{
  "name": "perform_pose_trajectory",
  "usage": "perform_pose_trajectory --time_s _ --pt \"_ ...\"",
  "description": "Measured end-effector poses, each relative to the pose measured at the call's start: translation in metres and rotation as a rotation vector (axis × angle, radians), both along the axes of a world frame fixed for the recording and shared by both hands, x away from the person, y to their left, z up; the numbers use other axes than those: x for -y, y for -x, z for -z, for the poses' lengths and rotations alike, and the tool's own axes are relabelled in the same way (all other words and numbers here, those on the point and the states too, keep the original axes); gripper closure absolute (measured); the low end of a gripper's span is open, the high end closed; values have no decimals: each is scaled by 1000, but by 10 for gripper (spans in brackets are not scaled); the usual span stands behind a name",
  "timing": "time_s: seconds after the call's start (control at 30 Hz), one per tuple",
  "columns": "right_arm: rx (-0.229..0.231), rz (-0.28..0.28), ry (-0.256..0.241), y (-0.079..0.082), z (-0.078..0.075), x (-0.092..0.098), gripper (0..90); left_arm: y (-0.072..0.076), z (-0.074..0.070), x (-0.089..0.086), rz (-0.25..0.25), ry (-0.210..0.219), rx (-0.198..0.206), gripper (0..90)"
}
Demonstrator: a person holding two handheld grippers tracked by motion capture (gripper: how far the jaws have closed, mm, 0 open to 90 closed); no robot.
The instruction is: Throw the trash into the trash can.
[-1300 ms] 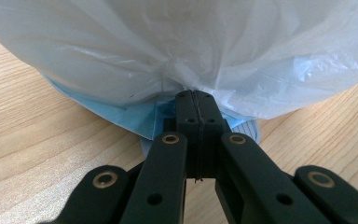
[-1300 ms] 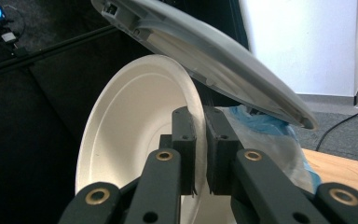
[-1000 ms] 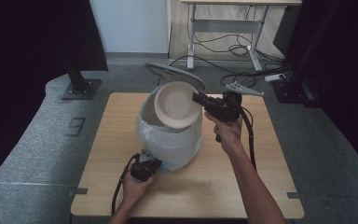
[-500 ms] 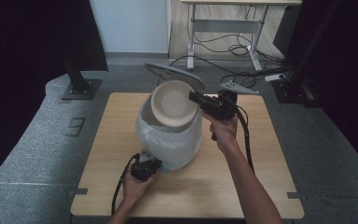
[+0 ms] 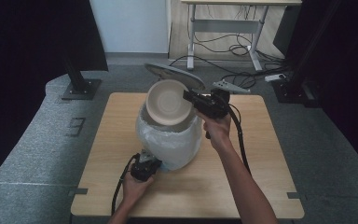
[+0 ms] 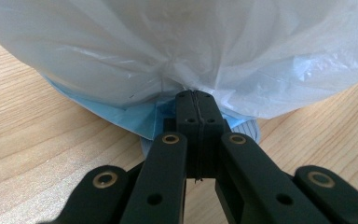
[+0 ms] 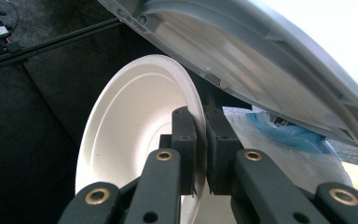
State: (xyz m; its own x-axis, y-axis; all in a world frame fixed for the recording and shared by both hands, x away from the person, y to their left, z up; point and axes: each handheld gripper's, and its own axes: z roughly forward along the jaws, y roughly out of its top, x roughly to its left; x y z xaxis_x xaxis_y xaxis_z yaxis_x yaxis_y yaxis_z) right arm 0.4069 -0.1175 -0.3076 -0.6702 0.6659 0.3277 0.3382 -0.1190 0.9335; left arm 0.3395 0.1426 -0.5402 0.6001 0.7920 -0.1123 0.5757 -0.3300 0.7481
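The wooden table (image 5: 261,154) carries a round bin (image 5: 170,144) lined with a white plastic bag (image 6: 177,51), its grey lid (image 5: 175,74) tipped up and open behind the mouth. Over that mouth a pale paper plate (image 5: 168,101) hangs nearly on edge, its face turned toward the high camera. The right tongs (image 5: 189,96) come in from the plate's right side, and in the right gripper view (image 7: 199,135) they are pressed together on the plate's rim, pinching it just beneath the raised lid (image 7: 261,56). Low at the near side of the bin, the left tongs (image 5: 145,158) sit at its foot; the left gripper view shows them (image 6: 196,109) closed flat against each other right where the bag gathers above a blue base (image 6: 135,116), though I cannot tell whether any film is caught between them. The work in hand looks like dropping the plate into the bin, with the release not yet made. The risks, as I judge them: the plate is thin and held by a narrow bite at its rim, so it could pivot or slip out early and land on the rim or the table; lifting it could knock the lid; and if the left tongs ease off, the lid might fall or the light bin might shift.
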Motion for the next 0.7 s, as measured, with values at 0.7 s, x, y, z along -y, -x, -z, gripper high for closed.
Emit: perform_pose_trajectory --time_s 0.7 --pt "33 37 107 1 9 -1 535 0 0 0 2 -3 4 900"
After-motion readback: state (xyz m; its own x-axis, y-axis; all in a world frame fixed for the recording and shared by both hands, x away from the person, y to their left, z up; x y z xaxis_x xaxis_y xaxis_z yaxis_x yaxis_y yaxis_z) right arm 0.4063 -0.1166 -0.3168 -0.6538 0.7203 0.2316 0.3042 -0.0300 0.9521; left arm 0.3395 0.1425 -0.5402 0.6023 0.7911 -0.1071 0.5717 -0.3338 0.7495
